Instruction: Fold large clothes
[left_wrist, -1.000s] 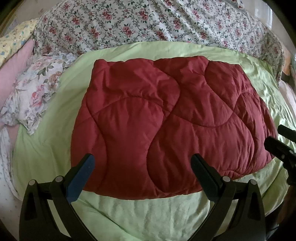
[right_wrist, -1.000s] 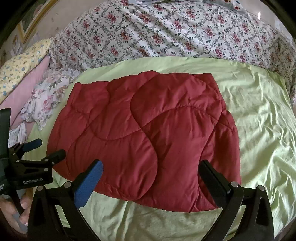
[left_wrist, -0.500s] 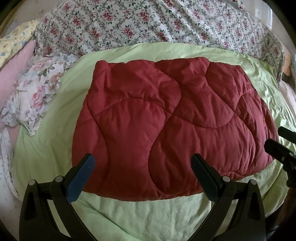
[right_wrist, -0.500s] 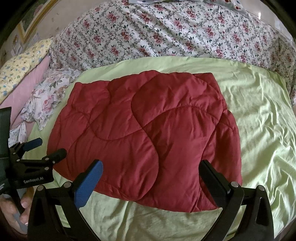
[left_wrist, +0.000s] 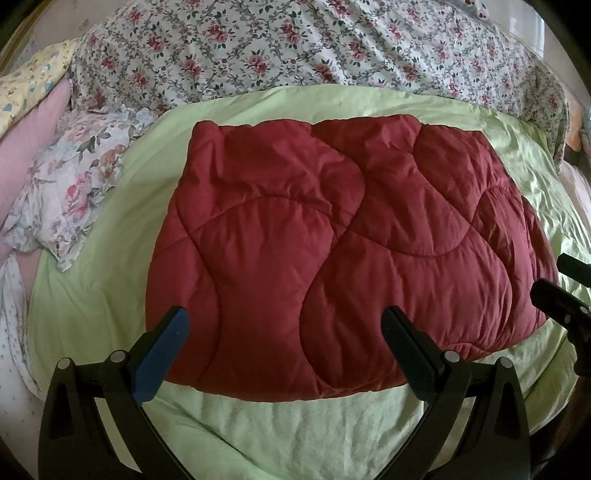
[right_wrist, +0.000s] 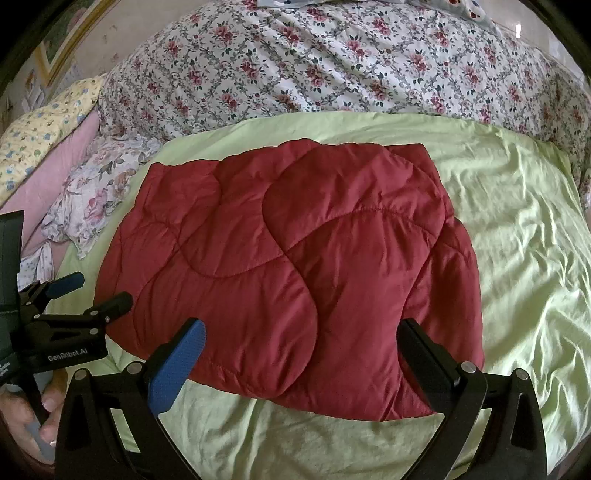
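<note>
**Two open grippers over a folded red quilt**

Widest of all is the pale green sheet (left_wrist: 92, 295) spread across my bed, wrinkled toward its right side. Behind it rises a long bank of rose-patterned bedding (right_wrist: 332, 66), running the whole back of both views. On the middle of the green sheet lies the dark red quilted comforter (left_wrist: 332, 240), folded into a thick rectangular pad with curved stitch lines across its top; a lower layer shows along its right edge. Left of it, at the sheet's edge, sits a floral pillow (left_wrist: 74, 184), with a pink cushion (right_wrist: 55, 166) and a yellow printed one (right_wrist: 37, 129) beyond.

My left gripper (left_wrist: 284, 332) hangs above the comforter's near edge, jaws spread wide, nothing between them. My right gripper (right_wrist: 301, 345) is likewise spread wide and empty over the same near edge, further to the right. Neither touches the cloth, as far as I can see.
</note>
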